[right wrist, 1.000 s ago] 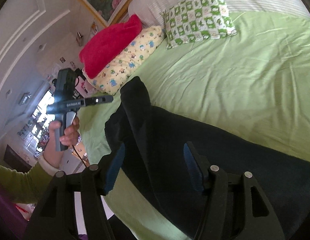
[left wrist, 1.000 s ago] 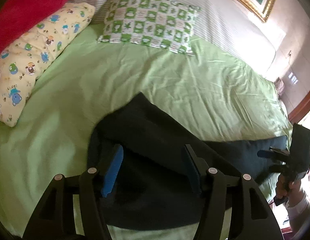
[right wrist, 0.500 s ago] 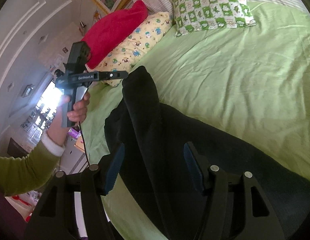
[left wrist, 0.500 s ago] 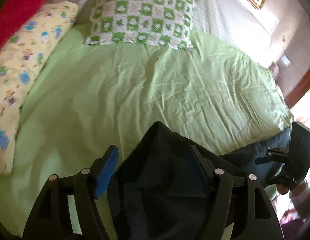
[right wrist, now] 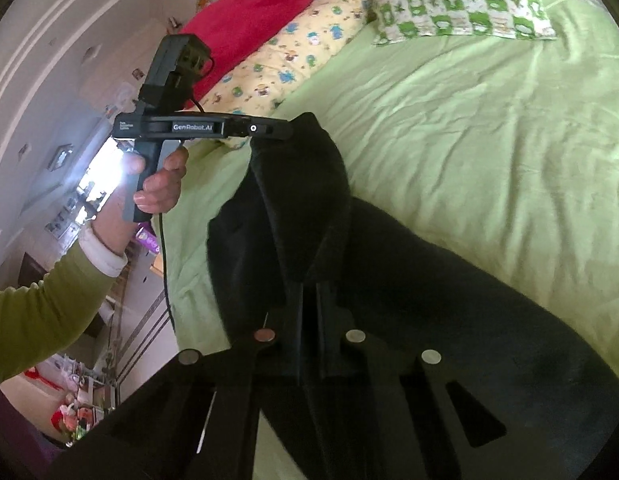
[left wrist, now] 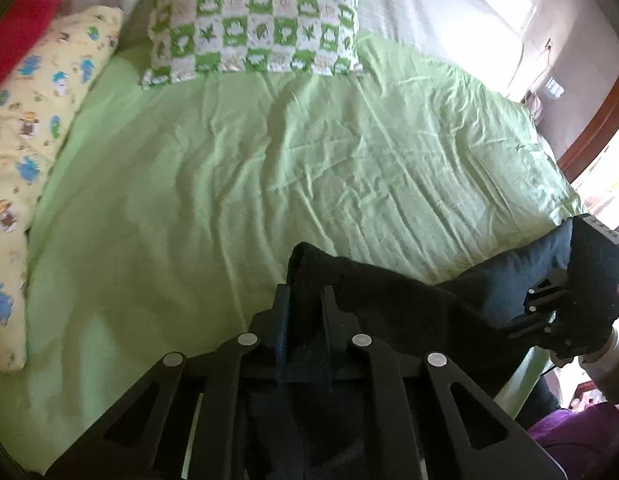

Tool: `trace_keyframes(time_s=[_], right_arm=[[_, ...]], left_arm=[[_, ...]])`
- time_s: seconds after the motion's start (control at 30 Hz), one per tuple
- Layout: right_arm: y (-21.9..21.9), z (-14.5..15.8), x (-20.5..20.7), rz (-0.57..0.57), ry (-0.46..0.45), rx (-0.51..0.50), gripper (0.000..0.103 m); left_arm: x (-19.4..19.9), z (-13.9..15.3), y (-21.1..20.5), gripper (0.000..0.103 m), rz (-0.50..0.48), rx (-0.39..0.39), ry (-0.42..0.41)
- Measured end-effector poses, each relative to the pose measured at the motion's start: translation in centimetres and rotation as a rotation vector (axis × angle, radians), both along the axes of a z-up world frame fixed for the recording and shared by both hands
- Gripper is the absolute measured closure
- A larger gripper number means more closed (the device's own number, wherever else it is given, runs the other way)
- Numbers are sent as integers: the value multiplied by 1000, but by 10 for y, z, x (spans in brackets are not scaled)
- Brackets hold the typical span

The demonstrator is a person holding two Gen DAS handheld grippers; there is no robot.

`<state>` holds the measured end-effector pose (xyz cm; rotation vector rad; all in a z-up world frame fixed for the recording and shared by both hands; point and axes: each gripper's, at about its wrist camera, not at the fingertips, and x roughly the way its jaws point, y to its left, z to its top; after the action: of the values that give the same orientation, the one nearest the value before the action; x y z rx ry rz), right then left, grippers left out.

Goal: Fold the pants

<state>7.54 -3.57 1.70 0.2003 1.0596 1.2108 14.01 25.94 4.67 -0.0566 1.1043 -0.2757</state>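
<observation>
Dark pants [left wrist: 393, 304] lie along the near edge of a green bedsheet [left wrist: 309, 160]. In the left wrist view my left gripper [left wrist: 305, 294] has a raised fold of the pants' end between its fingers, and its jaws are closing on the cloth. The right wrist view shows the same left gripper [right wrist: 287, 131] from the side, pinching the top of that fold. My right gripper [right wrist: 309, 290] is shut on the pants [right wrist: 429, 304] farther along. From the left wrist camera the right gripper [left wrist: 523, 314] appears at the far right, on the dark cloth.
At the head of the bed lie a green checkered pillow [left wrist: 257, 20], a yellow cartoon pillow [left wrist: 41, 120] and a red cushion [left wrist: 17, 8]. A hand [right wrist: 161, 184] in a green sleeve holds the left tool. The bed's edge and a cluttered floor are at left.
Both grippers stood open over the pants and have now closed on the cloth. The left one moved along to the pants' end, which now stands up as a fold.
</observation>
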Motion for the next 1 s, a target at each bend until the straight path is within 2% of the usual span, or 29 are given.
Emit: trace_keyframes(time_s=[0.17, 0.3, 0.53, 0.73, 0.77, 0.8, 0.83, 0.87, 0.9, 0.97, 1.0], right_arm=[[-1, 25, -24, 41, -85, 41, 96], [6, 32, -47, 93, -155, 1, 96], [20, 15, -76, 157, -200, -92, 96], [24, 4, -79, 139, -173, -107, 90], [25, 5, -82, 140, -169, -102, 86], [26, 5, -83, 136, -167, -99, 82], [26, 6, -85, 128, -170, -97, 71], [25, 8, -86, 123, -169, -86, 64], [24, 10, -87, 119, -167, -74, 62], [20, 13, -86, 103, -156, -47, 62], [18, 15, -84, 97, -151, -39, 62]], left_arm=[[-39, 20, 3, 94, 33, -7, -62], [-71, 26, 5, 95, 69, -20, -99], [-109, 3, 16, 95, 164, -47, -95], [-131, -25, 45, 94, 349, -114, -50], [-135, -27, 49, 93, 380, -124, -44], [-141, -30, 53, 91, 411, -138, -39], [-147, -30, 56, 88, 437, -157, -37], [-155, -30, 58, 80, 462, -178, -43], [-162, -29, 60, 66, 486, -197, -51], [-176, -25, 60, 51, 531, -223, -71], [-183, -23, 59, 47, 548, -239, -84]])
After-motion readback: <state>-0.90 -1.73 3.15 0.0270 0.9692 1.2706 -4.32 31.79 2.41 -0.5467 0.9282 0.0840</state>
